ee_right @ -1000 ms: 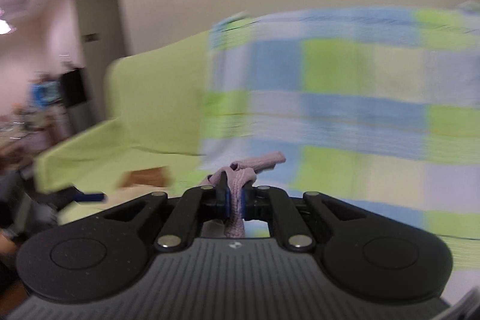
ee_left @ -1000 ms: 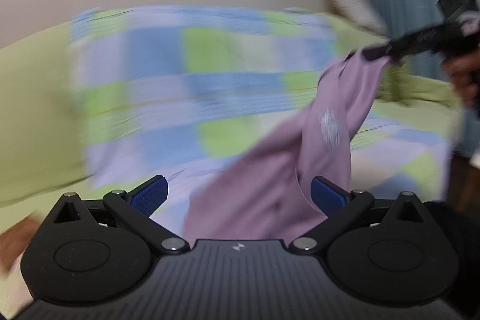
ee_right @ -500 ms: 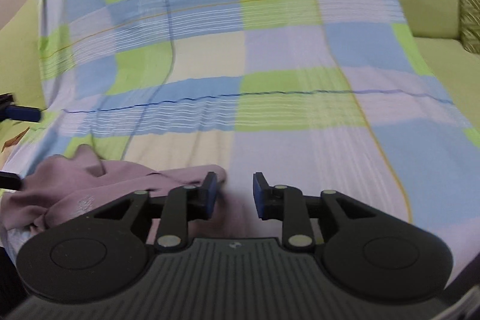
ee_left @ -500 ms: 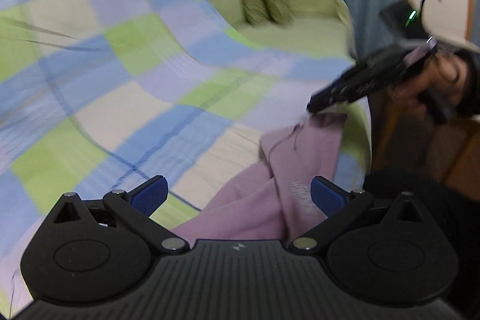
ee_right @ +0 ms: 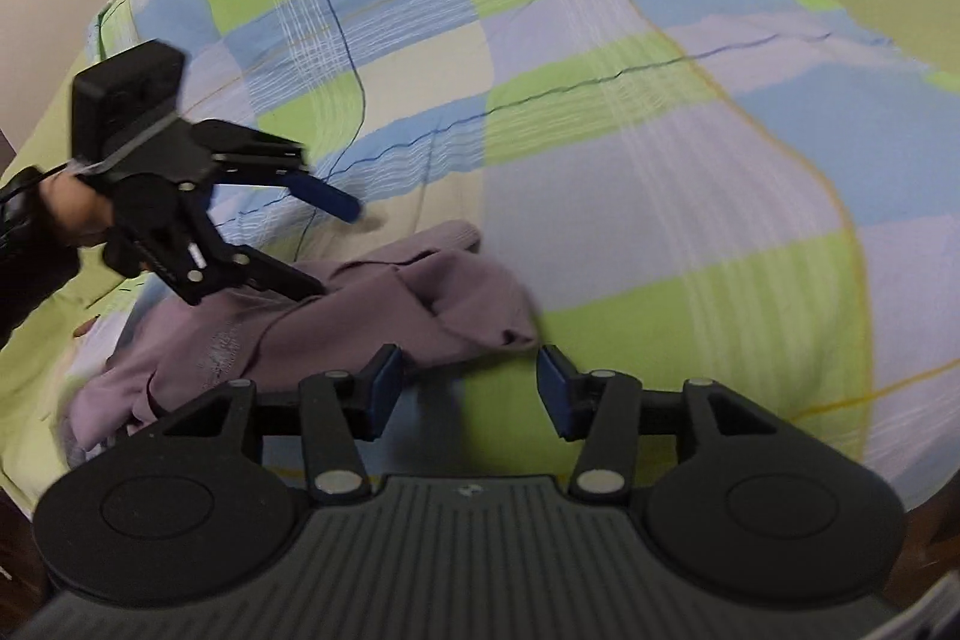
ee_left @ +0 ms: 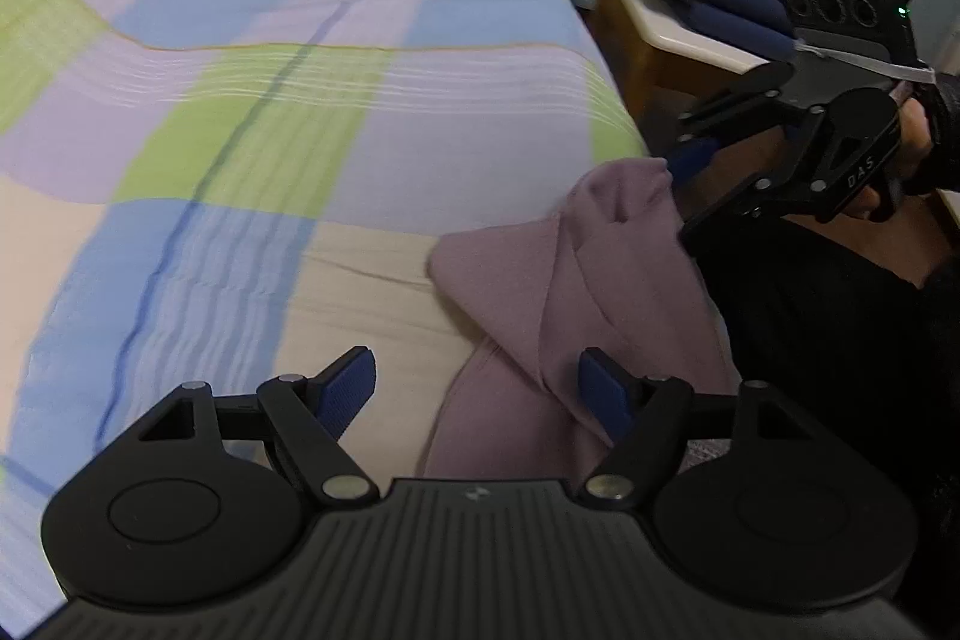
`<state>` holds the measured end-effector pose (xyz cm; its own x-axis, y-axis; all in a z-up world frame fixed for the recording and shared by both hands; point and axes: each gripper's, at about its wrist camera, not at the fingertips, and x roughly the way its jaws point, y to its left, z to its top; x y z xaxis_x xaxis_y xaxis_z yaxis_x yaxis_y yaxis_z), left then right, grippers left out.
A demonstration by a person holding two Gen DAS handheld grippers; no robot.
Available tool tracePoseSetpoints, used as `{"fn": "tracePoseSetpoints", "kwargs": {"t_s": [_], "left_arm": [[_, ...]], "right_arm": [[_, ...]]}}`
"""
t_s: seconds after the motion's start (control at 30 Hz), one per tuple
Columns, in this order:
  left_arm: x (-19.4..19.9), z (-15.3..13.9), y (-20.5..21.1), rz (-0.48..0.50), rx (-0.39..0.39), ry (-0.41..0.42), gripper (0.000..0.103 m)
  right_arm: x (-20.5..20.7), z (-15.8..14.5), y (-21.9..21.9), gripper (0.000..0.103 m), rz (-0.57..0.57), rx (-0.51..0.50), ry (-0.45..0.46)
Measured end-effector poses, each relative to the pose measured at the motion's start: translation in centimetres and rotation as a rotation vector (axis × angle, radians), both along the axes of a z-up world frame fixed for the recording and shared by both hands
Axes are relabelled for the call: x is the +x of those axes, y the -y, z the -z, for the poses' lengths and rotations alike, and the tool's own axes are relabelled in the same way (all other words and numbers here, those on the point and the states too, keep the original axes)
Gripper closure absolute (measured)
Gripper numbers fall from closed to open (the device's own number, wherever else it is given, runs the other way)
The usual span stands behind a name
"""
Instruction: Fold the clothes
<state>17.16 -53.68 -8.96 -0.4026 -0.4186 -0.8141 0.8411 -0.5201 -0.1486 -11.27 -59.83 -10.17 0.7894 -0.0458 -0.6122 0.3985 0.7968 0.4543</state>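
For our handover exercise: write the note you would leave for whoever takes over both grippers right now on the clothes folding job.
Left gripper: open, jaws have just been closing, crumpled mauve garment between its fingers but not pinched.
Right gripper: open, jaws have just been opening; it let go of the garment, whose edge lies just ahead of its fingers.
Garment: dropped in a heap near the edge of the checked bedspread, not spread flat.
Done: garment brought down onto the bed.
Left: spread it flat, then make every fold.
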Motion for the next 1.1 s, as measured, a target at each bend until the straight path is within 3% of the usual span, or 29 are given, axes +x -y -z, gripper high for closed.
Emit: {"fn": "tracePoseSetpoints", "kwargs": {"t_s": [0.07, 0.13, 0.23, 0.33, 0.4, 0.5, 0.53, 0.57, 0.6, 0.77, 0.9, 1.0, 1.1], "left_arm": [[-0.5, 0.8, 0.5, 0.015, 0.015, -0.032, 0.03], [-1.4, 1.3, 0.4, 0.047, 0.026, -0.07, 0.048], [-2.4, 1.9, 0.0, 0.065, 0.034, -0.102, 0.064], [-2.8, 1.9, -0.9, 0.055, 0.015, -0.105, 0.069], [-2.8, 1.7, -1.4, 0.049, -0.001, -0.114, 0.085], [-2.6, 1.1, -2.1, 0.013, -0.031, -0.141, 0.09], [-2.4, 0.8, -2.4, -0.005, -0.053, -0.147, 0.091], [-2.1, 0.4, -2.7, -0.023, -0.075, -0.152, 0.092], [-1.7, -0.1, -3.2, -0.051, -0.106, -0.162, 0.092], [1.3, -4.4, -6.7, -0.225, -0.312, -0.168, 0.093], [5.4, -7.6, -9.1, -0.439, -0.446, -0.119, 0.093], [9.8, -8.5, -9.6, -0.676, -0.468, -0.087, 0.092], [13.6, -7.3, -10.1, -0.856, -0.422, -0.02, 0.092]], "right_arm": [[0.4, 0.4, 0.1, 0.057, 0.003, 0.021, 0.018], [0.6, 0.5, 0.2, 0.057, 0.005, 0.032, 0.03], [0.7, 0.5, 0.3, 0.057, 0.01, 0.038, 0.029], [0.5, 0.6, 0.2, 0.056, 0.016, 0.036, 0.023], [0.4, 0.6, 0.1, 0.056, 0.021, 0.035, 0.022], [0.2, 0.5, -0.2, 0.057, 0.022, 0.037, 0.039], [0.2, 0.5, -0.2, 0.063, 0.021, 0.037, 0.046], [0.3, 0.5, -0.3, 0.091, 0.019, 0.036, 0.051], [0.4, 0.3, -0.2, 0.098, 0.017, 0.034, 0.052], [2.1, -2.2, 0.2, 0.099, -0.029, -0.065, 0.073], [7.9, -6.9, 1.9, 0.099, -0.11, -0.23, 0.161], [15.1, -9.0, 3.3, 0.096, -0.162, -0.306, 0.215], [19.8, -9.2, 3.8, 0.087, -0.159, -0.319, 0.231]]}}
